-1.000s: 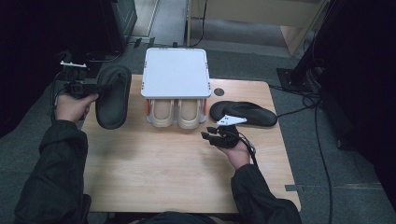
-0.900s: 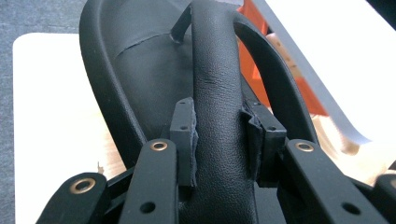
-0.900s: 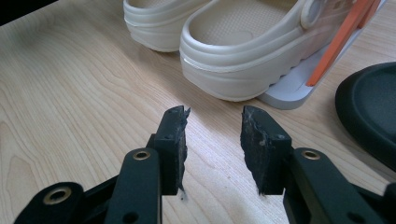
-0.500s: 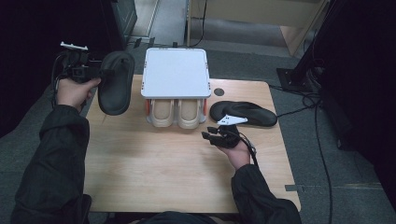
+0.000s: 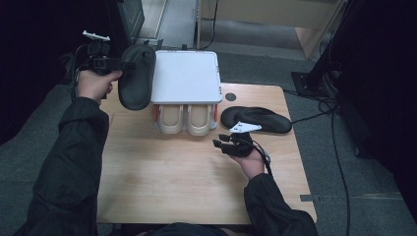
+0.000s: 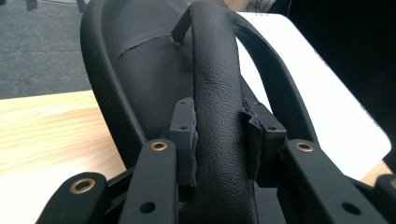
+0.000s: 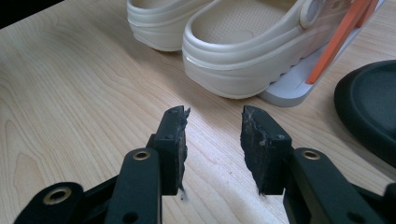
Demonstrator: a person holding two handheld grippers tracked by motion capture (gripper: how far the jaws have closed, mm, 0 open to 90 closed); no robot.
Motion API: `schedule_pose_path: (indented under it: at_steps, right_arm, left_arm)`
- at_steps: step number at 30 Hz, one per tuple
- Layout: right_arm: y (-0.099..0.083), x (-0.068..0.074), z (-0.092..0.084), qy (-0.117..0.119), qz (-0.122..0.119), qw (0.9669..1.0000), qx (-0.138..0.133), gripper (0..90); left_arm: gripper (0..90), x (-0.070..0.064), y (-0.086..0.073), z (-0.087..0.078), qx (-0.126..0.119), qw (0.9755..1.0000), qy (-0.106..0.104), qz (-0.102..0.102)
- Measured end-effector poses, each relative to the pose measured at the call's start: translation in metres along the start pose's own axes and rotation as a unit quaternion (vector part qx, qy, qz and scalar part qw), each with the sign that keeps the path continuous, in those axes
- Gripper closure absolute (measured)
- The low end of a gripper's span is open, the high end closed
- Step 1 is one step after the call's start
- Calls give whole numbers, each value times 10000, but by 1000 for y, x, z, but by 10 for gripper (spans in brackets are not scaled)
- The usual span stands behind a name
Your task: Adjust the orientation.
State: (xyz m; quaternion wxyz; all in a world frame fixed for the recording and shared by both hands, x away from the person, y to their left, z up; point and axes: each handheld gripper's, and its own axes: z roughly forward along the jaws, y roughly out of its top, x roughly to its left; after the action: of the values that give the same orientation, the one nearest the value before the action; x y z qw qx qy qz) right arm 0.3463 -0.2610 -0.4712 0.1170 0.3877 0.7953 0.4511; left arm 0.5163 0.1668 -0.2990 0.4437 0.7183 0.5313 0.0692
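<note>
Black slipper (image 5: 136,76) now lifted higher and further toward the tabletop's far left corner than 1 s ago, beside the white rack (image 5: 186,76); my left gripper (image 6: 219,140) clenched on its strap; I judge it bound for the rack top. Right gripper (image 7: 214,140) released, idle near the 2 beige clogs (image 7: 243,51); second slipper (image 5: 255,119) by the right edge.

Near half of the table (image 5: 162,187): open wood, free passage across its width. Far centre blocked by the white rack (image 5: 185,76), with cream clogs (image 5: 186,119) under its top. A black slipper (image 5: 256,119) lies right of the rack, leaving a narrow gap. At far left a second slipper (image 5: 135,76), held raised, crowds the rack's left edge. Right gripper (image 5: 222,143), jaws parted, has open board between it and the clogs.
</note>
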Motion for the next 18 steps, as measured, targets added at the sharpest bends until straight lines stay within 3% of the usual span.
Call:
schedule_pose_path:
  at_steps: [11, 18]
  right_arm:
    - [-5, -2, -7, -63, 52, 10000, -12, 609]
    - [-10, -2, -11, -108, 105, 9999, -9, 609]
  left_arm:
    - [679, -25, 15, 29, 36, 9998, -91, 195]
    - [679, -31, 15, 50, 4, 9998, -183, 98]
